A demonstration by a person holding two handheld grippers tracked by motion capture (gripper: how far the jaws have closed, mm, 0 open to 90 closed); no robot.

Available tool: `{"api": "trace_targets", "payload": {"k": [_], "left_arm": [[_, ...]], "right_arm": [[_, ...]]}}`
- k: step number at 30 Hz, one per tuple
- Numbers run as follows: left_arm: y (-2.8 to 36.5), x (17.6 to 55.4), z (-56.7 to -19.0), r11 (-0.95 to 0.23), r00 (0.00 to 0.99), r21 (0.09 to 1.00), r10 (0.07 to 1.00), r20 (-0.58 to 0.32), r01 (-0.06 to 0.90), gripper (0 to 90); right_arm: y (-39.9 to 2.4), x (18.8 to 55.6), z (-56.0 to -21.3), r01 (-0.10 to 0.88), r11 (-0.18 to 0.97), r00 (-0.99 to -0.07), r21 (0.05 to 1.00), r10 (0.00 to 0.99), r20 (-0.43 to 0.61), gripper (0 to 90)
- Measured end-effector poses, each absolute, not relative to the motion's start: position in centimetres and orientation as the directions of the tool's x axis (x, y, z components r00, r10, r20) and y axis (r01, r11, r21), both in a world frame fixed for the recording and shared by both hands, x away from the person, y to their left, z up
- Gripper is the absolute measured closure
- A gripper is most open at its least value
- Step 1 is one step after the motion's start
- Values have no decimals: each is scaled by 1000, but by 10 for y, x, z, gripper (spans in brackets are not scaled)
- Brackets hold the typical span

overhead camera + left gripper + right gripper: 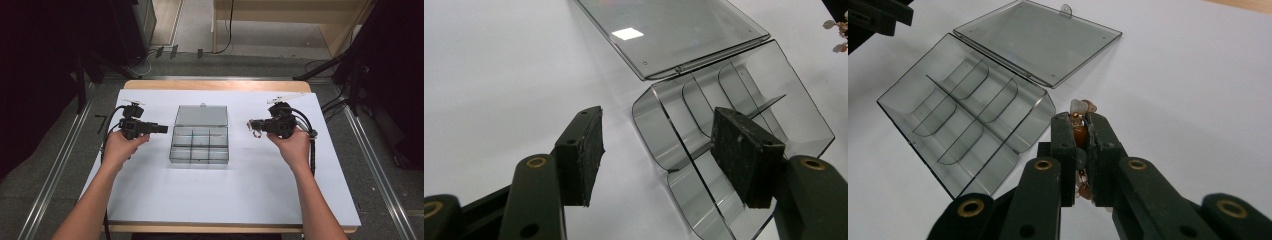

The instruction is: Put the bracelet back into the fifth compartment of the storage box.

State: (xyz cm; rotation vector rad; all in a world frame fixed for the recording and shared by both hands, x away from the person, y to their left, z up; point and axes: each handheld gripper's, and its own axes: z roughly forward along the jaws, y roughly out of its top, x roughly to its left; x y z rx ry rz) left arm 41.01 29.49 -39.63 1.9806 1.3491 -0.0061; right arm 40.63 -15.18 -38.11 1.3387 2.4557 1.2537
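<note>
The right claw (1082,150) is clamped on a beaded bracelet (1080,134); the left claw (664,155) gapes empty. Carry the bracelet over a compartment of the box (968,125) lying ahead-left of it (lid open) and release low, above the worktop (250,190).

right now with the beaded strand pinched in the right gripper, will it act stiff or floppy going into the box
Probably floppy: the beaded strand sticks out loosely above and below the right gripper. Its small, glossy beads may slip or roll once released. The clear compartment box looks light and might slide if bumped.

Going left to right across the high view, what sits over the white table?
Left gripper, jaws open → clear plastic compartment box with its lid open → beaded bracelet → right gripper, shut on the bracelet.
</note>
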Motion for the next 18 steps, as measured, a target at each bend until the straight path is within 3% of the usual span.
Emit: {"api": "trace_targets", "payload": {"k": [18], "left_arm": [[295,410,-396,-187,451,559,807,-382,808,388]], "right_arm": [[-133,402,-378,647,324,-655,690,700,285,856]]}}
